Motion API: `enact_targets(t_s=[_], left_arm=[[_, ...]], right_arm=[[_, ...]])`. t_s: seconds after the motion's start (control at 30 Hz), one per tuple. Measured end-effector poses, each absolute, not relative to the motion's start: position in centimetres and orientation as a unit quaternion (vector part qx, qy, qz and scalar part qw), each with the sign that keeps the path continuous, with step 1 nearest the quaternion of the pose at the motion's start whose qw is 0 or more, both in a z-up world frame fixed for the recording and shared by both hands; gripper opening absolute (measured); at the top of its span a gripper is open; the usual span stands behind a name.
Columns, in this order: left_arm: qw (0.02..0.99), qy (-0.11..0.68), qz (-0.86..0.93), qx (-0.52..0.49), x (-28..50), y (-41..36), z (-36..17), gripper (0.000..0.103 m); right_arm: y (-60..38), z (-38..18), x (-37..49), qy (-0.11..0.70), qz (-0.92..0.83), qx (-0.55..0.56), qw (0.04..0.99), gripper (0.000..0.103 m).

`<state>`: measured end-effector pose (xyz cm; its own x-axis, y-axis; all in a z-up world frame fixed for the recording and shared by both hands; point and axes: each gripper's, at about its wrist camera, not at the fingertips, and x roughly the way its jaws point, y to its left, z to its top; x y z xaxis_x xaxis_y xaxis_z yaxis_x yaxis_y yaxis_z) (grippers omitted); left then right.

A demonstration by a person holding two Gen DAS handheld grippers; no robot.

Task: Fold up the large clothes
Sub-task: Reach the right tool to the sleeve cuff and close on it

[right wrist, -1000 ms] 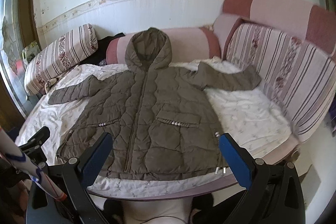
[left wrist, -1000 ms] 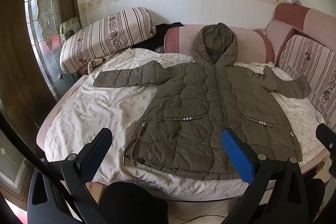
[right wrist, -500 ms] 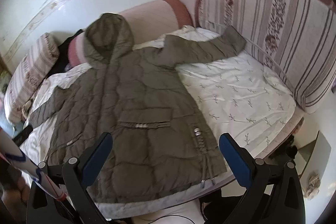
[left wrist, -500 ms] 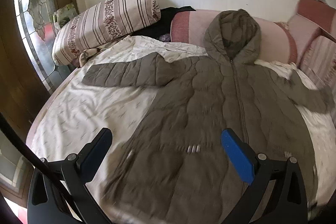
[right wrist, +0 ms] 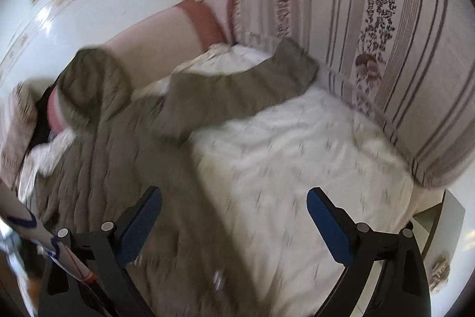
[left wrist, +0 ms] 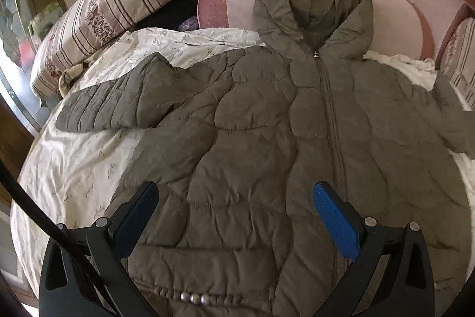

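We see a bed covered by a white sheet (left wrist: 80,168) printed with small sprigs, wrinkled near its head. Flat on it lies an olive quilted hooded jacket (left wrist: 255,138), zipped, front up, both sleeves stretched outward. Its hood (left wrist: 311,2) leans against a pink bolster (left wrist: 394,20) at the head. A striped floral cushion (left wrist: 107,17) rests at one corner, and a larger striped cushion (right wrist: 400,49) lines the opposite side, touching one cuff.
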<state>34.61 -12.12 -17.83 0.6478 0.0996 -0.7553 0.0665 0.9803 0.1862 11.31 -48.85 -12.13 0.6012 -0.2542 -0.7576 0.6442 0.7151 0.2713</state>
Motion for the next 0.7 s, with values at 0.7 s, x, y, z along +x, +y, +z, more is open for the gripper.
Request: enact_targets(t_s=[0.7], left_arm=[[0.906,0.414,0.019,0.088,35.9,-11.5,-18.4,0.103]], right_arm=[[-73.0,-20.1,23.1,0.355,-0.356,0.333,0.798,0.053]])
